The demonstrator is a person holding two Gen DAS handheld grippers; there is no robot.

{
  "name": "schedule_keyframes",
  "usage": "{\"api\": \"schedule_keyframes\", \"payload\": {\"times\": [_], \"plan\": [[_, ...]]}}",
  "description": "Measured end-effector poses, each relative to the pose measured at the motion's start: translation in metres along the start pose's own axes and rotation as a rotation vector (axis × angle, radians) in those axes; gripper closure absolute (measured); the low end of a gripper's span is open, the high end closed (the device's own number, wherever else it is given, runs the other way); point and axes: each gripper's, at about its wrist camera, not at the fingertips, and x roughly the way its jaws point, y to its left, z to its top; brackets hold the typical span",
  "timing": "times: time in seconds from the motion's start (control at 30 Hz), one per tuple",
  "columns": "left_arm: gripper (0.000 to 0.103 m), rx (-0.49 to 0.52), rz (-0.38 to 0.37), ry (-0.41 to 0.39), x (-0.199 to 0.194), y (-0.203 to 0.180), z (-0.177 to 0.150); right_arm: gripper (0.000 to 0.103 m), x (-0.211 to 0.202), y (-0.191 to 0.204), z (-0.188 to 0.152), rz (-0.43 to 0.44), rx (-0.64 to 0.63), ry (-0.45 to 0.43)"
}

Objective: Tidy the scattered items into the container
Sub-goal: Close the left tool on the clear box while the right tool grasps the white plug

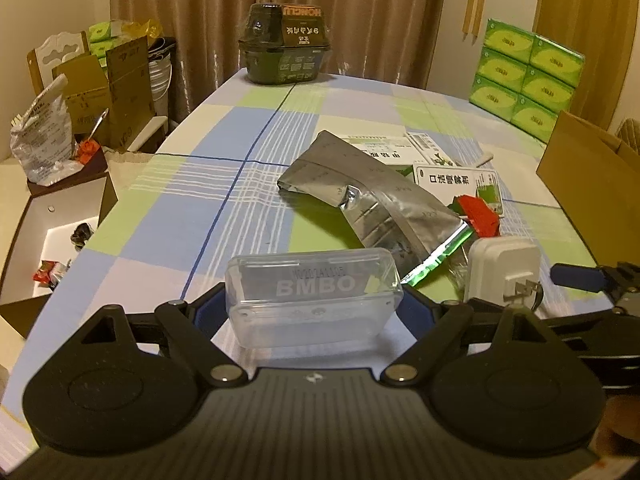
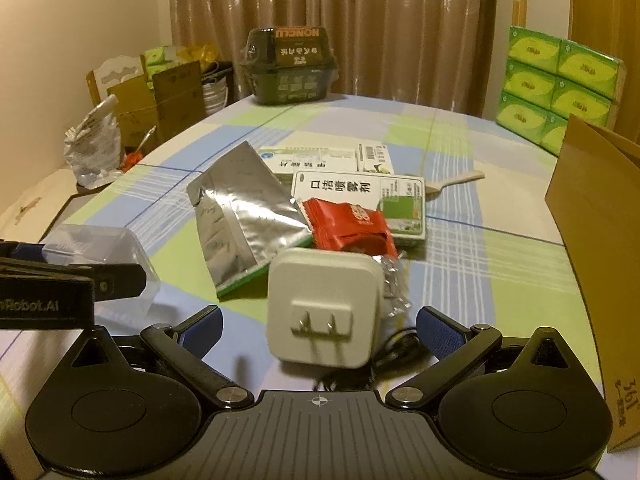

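Observation:
A clear plastic box [image 1: 312, 296] marked BMBO sits between my left gripper's [image 1: 310, 308] blue pads, which touch both its sides; the gripper is shut on it. The same clear box [image 2: 100, 252] shows at the left of the right wrist view. My right gripper [image 2: 320, 330] is open around a white charger plug [image 2: 324, 312], with a gap on each side; a black cable lies under it. Beyond lie a silver foil pouch [image 2: 240, 216], a red snack packet [image 2: 348, 228] and white medicine boxes [image 2: 360, 196]. The open cardboard box [image 2: 592, 240] stands at the right.
The checked tablecloth [image 1: 224, 200] covers the table. A dark noodle bowl pack [image 2: 288, 68] stands at the far edge and green tissue packs [image 2: 560, 80] at the far right. A wooden stick [image 2: 456, 180] lies behind the medicine boxes. Cartons and bags sit off the table's left edge.

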Motion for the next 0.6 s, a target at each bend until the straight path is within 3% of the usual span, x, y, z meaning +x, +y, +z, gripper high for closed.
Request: {"api": "schedule_keyframes", "payload": {"times": [0.17,0.23,0.3,0.33,0.6], "plan": [[0.018,-0.014,-0.004,-0.006,0.002,0.005,0.002,0.004,0.012,0.003,0.003,-0.019,0.009,0.005],[0.018,-0.017,-0.005,-0.009,0.002,0.007,0.003,0.02,0.015,0.002,0.003,-0.025,0.008,0.012],[0.018,-0.019,-0.005,-0.013,0.002,0.009,0.004,0.027,0.016,0.002,0.003,-0.037,0.008,0.017],[0.018,-0.021,-0.005,-0.013,0.001,0.009,0.004,0.039,0.017,0.002,0.003,-0.049,0.006,0.018],[0.018,-0.007,-0.005,-0.012,-0.005,0.004,0.003,0.041,-0.002,-0.002,0.001,-0.044,0.028,0.001]]}}
